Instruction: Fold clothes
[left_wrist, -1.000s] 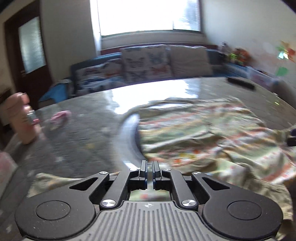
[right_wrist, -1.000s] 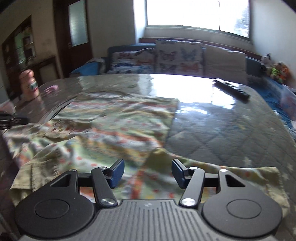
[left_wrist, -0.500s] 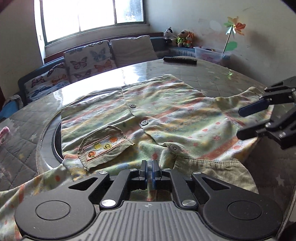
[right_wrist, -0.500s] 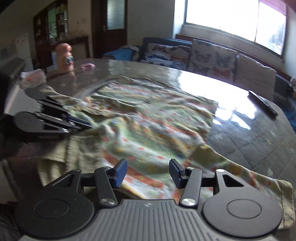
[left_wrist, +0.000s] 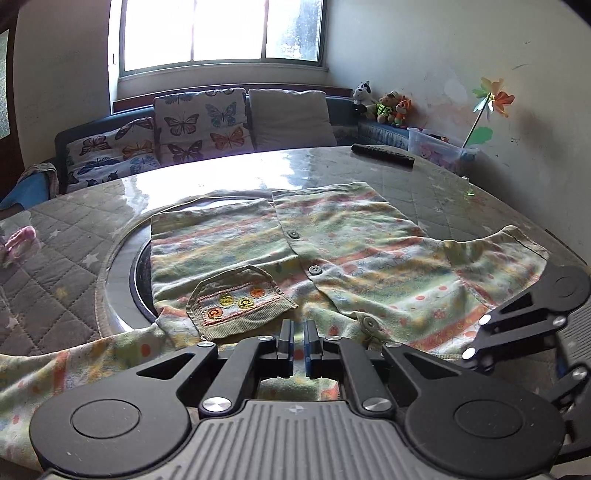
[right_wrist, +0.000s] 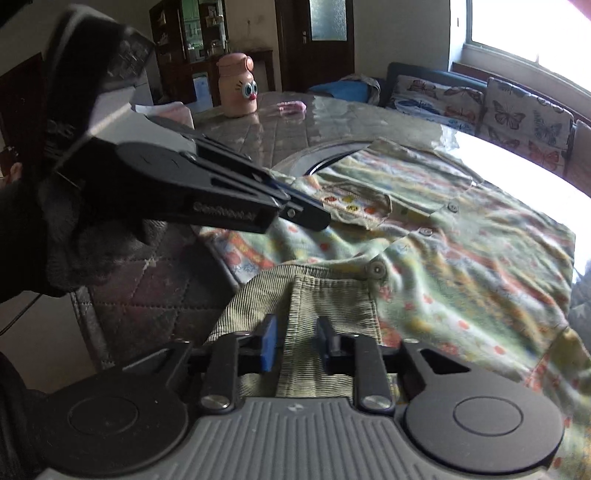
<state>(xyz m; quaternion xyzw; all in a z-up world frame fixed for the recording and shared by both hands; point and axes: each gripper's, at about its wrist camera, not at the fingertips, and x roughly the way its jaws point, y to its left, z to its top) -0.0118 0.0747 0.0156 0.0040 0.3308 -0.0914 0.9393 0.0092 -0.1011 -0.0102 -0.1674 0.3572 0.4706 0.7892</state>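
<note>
Left wrist view: the shirt (left_wrist: 332, 258) lies spread on the tabletop (left_wrist: 55, 280); the left claw (left_wrist: 298, 343) is pinched shut on its near edge. Right wrist view: the right claw (right_wrist: 293, 347) gapes around the corduroy collar (right_wrist: 306, 306).

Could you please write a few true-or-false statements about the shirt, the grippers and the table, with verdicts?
1. The shirt lies button-side up. True.
2. The left gripper is wide open. False: its fingers stand almost together.
3. The right gripper straddles the ribbed collar with open fingers. True.
4. A remote lies on the shirt. False: it lies apart, on the table.
5. The pocket is plain. False: it carries round embroidered figures.
</note>
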